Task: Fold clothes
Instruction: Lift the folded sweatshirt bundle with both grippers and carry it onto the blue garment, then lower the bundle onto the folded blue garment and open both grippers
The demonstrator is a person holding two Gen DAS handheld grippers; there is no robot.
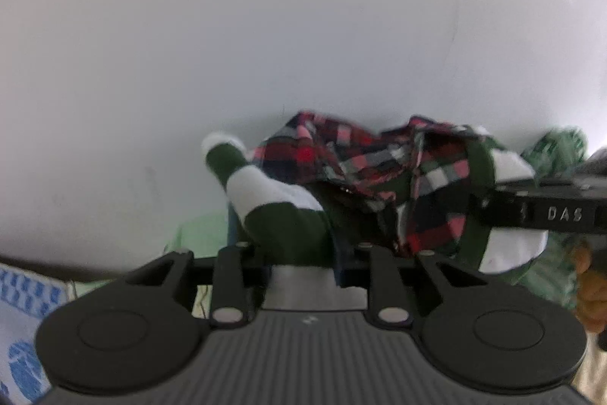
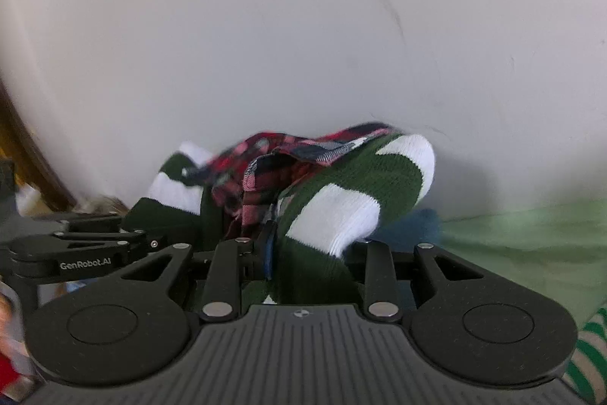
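A dark green and white striped knit garment [image 1: 265, 200] with a red plaid shirt part [image 1: 341, 158] is bunched up in the air in front of a white wall. My left gripper [image 1: 303, 255] is shut on the striped cloth, which covers its fingertips. In the right wrist view the striped sleeve [image 2: 353, 188] and the plaid part [image 2: 273, 162] rise from my right gripper [image 2: 303, 253], shut on the same garment. The right gripper's black body [image 1: 550, 211] reaches in from the right of the left view. The left gripper's body [image 2: 87, 253] lies at the left of the right view.
The white wall [image 1: 303, 25] fills the background. A light green sheet [image 2: 512, 226] lies below. A blue and white patterned cloth [image 1: 26, 310], a green patterned cloth [image 1: 557, 147], a green-striped cloth [image 2: 592, 348] and a brown wooden edge [image 2: 30, 147] sit at the margins.
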